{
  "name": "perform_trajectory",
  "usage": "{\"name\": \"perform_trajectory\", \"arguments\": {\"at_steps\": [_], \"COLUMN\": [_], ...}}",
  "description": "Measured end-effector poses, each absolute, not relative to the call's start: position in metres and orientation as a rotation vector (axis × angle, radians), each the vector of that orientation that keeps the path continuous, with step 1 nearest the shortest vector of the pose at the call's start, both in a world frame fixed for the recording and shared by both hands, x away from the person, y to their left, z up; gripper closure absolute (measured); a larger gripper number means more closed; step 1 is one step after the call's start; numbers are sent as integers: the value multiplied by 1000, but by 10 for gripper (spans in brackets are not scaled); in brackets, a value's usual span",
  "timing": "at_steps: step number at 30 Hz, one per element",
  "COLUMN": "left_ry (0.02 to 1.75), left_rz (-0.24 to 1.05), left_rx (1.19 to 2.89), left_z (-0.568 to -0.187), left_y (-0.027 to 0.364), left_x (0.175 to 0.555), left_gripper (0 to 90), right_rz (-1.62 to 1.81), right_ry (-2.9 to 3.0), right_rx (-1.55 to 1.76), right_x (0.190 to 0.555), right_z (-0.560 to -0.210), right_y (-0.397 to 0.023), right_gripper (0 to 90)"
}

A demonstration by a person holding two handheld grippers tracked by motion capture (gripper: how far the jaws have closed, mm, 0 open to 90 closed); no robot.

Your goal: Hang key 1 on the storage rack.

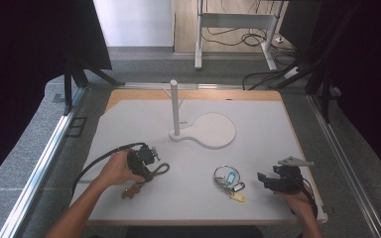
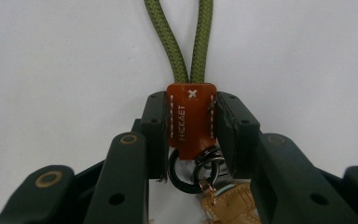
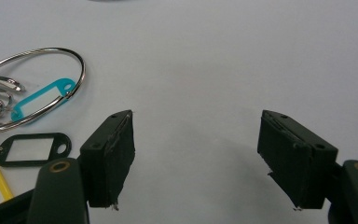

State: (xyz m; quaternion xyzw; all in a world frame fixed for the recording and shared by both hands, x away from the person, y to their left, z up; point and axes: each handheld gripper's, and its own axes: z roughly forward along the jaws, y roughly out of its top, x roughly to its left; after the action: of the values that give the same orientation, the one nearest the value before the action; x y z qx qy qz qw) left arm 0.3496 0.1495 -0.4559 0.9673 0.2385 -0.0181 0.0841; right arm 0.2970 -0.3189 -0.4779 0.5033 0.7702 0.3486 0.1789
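Brown tab (image 2: 191,119): glossy smooth leather, pale stitching, stamped lettering. Green cord (image 2: 187,42): woven, rough braid. Dark rings (image 2: 193,167) under the tab: shiny metal. Key ring (image 3: 37,86): polished silver wire; teal tag (image 3: 42,99) and black tag (image 3: 30,149) smooth plastic. Gripper pads (image 3: 116,158): matt black, scuffed. Table top (image 1: 258,163): matt white; peg stand (image 1: 174,106) matt white.

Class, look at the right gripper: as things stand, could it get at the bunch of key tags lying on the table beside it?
Probably yes. The right gripper stands open over bare table, and the bunch of key tags lies close beside it with nothing between. The left gripper, shut on the leather tab, is well away.
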Motion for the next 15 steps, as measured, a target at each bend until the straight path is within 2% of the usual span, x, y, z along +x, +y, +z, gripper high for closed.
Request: {"name": "perform_trajectory", "arguments": {"at_steps": [5,15], "left_ry": [717,735], "left_rz": [-70,-71], "left_rx": [2840,2657], "left_z": [-450,-416], "left_y": [156,181], "left_x": [351,348], "left_gripper": [667,667], "right_rz": [988,984], "right_ry": [2170,2163], "right_rx": [1430,1434], "right_x": [297,297], "right_z": [-478,-478], "right_y": [-320,-321], "right_gripper": [272,273]}}
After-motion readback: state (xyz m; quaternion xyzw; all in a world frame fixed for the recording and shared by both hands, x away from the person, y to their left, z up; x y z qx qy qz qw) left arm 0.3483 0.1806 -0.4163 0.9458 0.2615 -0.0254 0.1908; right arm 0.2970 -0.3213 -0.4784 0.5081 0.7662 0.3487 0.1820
